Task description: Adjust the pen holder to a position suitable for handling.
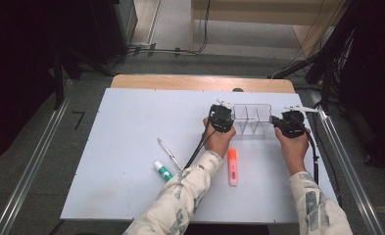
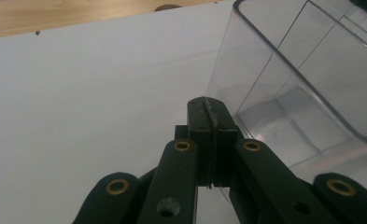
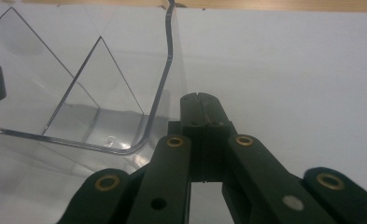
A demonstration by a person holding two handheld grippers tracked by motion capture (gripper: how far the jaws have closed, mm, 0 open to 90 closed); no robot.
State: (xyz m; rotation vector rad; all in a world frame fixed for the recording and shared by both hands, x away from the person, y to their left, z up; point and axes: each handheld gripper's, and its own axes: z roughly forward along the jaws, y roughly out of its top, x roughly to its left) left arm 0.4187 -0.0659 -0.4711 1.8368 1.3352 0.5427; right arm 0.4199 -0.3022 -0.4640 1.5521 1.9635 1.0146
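1. We've got the clear divided box (image 1: 251,119) sitting between both hand-held grippers, long axis running left to right across the tabletop (image 1: 121,147).
2. Left hand-held gripper (image 2: 211,106) and right hand-held gripper (image 3: 201,103) are both clamped shut on nothing, one at each end wall.

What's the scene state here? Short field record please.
surface: white board on a wooden table
organizer: clear organizer, divided, empty, upright
left hand-held gripper: shut, at the organizer's left end wall, holding nothing
right hand-held gripper: shut, at the organizer's right end, holding nothing
loose items: orange highlighter, glue stick, pen, all lying outside the organizer
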